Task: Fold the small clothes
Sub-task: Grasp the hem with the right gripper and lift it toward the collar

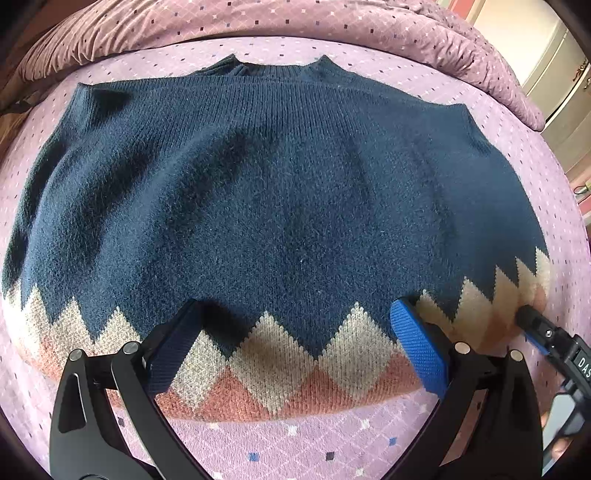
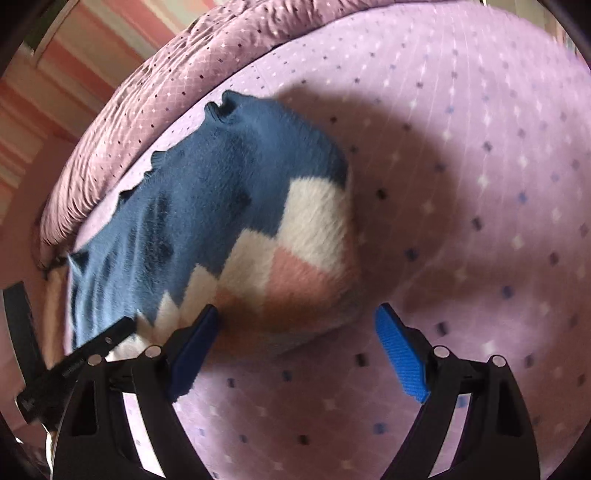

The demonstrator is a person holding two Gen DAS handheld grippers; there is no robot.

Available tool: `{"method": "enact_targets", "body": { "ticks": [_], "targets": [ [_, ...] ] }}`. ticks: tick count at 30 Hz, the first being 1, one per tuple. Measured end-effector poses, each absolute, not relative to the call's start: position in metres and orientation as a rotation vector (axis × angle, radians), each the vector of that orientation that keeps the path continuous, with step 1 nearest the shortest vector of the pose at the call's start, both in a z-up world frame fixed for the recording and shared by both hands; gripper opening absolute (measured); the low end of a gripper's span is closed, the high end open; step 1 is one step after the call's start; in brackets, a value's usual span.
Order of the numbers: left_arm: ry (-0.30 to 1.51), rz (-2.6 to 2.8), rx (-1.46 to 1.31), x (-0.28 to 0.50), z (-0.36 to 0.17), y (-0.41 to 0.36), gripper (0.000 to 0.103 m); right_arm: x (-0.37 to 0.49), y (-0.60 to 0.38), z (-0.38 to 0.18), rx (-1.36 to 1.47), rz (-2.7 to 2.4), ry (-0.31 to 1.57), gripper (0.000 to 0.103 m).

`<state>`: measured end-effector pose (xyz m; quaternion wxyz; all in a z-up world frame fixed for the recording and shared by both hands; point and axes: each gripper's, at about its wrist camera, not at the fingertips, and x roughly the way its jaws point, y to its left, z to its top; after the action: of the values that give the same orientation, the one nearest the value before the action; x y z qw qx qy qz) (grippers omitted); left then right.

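Note:
A navy knit sweater [image 1: 280,192] with a cream and rust zigzag hem lies flat on the bed, collar at the far side. My left gripper [image 1: 295,332] is open, its blue pads [image 1: 421,350] spread over the near hem, holding nothing. My right gripper [image 2: 295,343] is open at the hem's right corner, which bulges up [image 2: 306,254] between its pads [image 2: 402,354]; it also shows in the left wrist view [image 1: 546,336] at the sweater's right edge. The sweater in the right wrist view [image 2: 207,192] stretches away to the left.
The bed has a lilac cover with small diamond dots [image 1: 314,439]. A bunched mauve quilt [image 1: 332,18] lies along the far edge. A cabinet [image 1: 554,74] stands beyond the bed at the right.

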<state>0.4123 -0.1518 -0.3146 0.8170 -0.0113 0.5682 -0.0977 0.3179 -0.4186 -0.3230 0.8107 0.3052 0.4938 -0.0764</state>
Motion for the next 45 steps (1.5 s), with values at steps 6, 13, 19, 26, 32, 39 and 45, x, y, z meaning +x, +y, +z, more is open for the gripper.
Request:
{"method": "enact_targets", "body": {
  "ticks": [6,13,19,26,32,39,45],
  "targets": [
    [1.216,-0.202,-0.020,0.417,-0.317,-0.154,0.100,0.327,-0.423,-0.343,0.827,-0.190,1.005,0.088],
    [1.215,-0.188,-0.002,0.419,-0.321,-0.159,0.100,0.345,-0.427,-0.348,0.942,-0.260,0.959,0.080],
    [1.214,-0.188,-0.006,0.418,-0.321,-0.159,0.100,0.333,-0.425,-0.345,0.971,-0.300,0.929,0.063],
    [1.215,-0.184,-0.008,0.419,-0.321,-0.159,0.100,0.330,-0.435,-0.356,1.115,-0.314,0.924,0.059],
    [1.223,-0.171,-0.003,0.420,-0.323,-0.161,0.100,0.336,-0.433,-0.354,1.131,-0.327,0.948,0.068],
    [1.227,-0.180,-0.005,0.421,-0.324,-0.160,0.100,0.367,-0.411,-0.336,0.936,-0.291,0.951,0.039],
    [1.230,-0.187,-0.004,0.422,-0.326,-0.159,0.100,0.371,-0.388,-0.306,0.679,-0.277,0.915,0.031]
  ]
}}
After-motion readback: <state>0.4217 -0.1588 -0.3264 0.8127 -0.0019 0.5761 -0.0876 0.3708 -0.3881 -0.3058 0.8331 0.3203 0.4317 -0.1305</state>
